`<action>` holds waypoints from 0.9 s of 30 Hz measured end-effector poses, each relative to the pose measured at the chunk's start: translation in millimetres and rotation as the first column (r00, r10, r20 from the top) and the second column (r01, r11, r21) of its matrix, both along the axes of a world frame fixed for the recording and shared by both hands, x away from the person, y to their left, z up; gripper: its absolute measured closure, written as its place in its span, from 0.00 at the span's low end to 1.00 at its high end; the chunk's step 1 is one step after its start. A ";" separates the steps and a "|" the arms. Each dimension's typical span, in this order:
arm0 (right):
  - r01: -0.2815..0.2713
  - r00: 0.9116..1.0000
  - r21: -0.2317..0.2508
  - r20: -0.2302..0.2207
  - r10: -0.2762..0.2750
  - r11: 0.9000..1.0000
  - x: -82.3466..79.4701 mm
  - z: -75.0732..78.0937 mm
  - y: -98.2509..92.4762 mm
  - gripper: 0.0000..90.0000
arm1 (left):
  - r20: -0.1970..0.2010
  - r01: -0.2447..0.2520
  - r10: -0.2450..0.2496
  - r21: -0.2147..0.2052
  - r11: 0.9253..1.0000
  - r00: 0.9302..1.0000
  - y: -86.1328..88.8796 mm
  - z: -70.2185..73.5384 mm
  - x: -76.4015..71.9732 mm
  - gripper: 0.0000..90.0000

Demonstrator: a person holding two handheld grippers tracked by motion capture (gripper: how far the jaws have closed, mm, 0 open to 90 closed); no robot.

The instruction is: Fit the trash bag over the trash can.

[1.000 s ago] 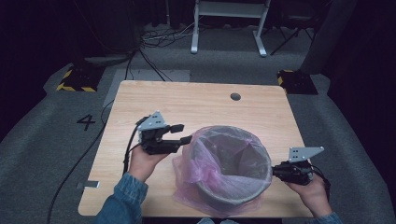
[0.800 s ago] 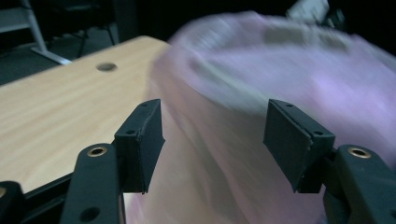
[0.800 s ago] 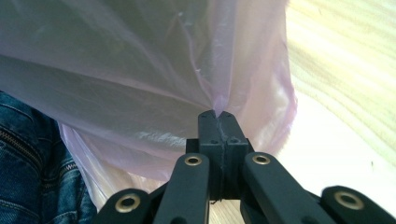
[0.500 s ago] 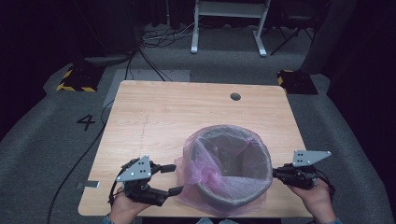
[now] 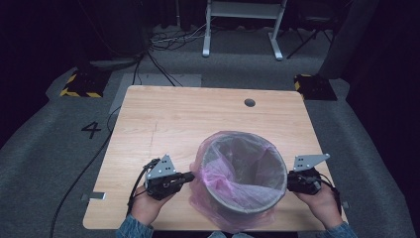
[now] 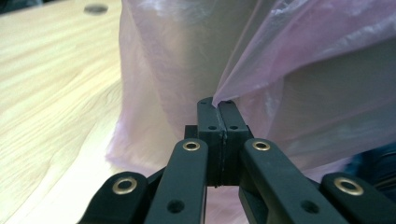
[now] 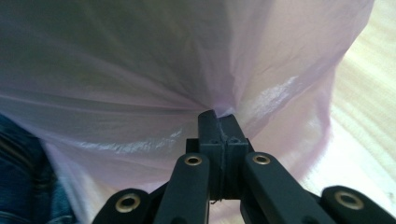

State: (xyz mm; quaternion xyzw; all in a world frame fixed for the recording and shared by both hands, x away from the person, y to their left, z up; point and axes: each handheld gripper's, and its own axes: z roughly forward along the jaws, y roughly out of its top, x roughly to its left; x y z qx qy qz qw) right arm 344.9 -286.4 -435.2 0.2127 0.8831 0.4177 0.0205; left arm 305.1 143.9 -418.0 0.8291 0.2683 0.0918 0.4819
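A grey round bin (image 5: pixel 242 208) stands near the table's front edge, lined with a pink plastic bag (image 5: pixel 218 181) folded over its rim. My left gripper (image 5: pixel 189 176) sits at the bin's left side; its jaws have just closed and are shut on a fold of the pink bag (image 6: pixel 243 70), pinched at the tips (image 6: pixel 217 103). My right gripper (image 5: pixel 288 180) is at the bin's right side, shut on the bag's skirt (image 7: pixel 187 70), which pulls into creases at its tips (image 7: pixel 217 115).
The wooden table (image 5: pixel 188 119) has a round cable hole (image 5: pixel 249 102) at the back right. A black cable (image 5: pixel 79 178) trails off the left side to the grey floor. A white stand's legs (image 5: pixel 242 29) are beyond the table.
My left gripper came back from the bin's upper left toward the front edge, then moved in to the bin's left side, and its jaws shut on the bag. The right gripper stays.
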 end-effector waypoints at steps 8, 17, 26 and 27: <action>-0.002 0.999 -0.102 -0.034 -0.001 0.995 1.1 -19.3 9.5 1.00 | -0.011 -0.019 0.020 0.118 0.993 1.000 -15.5 -21.4 18.6 1.00; -0.020 0.997 -0.168 -0.072 0.008 0.985 -19.1 -33.8 4.2 1.00 | -0.009 0.010 -0.009 0.114 0.993 1.000 -15.4 -33.2 11.0 0.98; 0.124 0.987 -0.237 -0.072 -0.145 0.964 -4.0 -39.4 -14.6 1.00 | 0.013 0.029 -0.031 0.087 0.996 0.999 -12.0 -31.1 8.2 0.98; 0.123 0.987 -0.238 -0.069 -0.143 0.964 -2.5 -40.1 -14.5 1.00 | 0.010 0.035 -0.036 0.108 0.994 0.999 -12.6 -34.1 9.4 0.99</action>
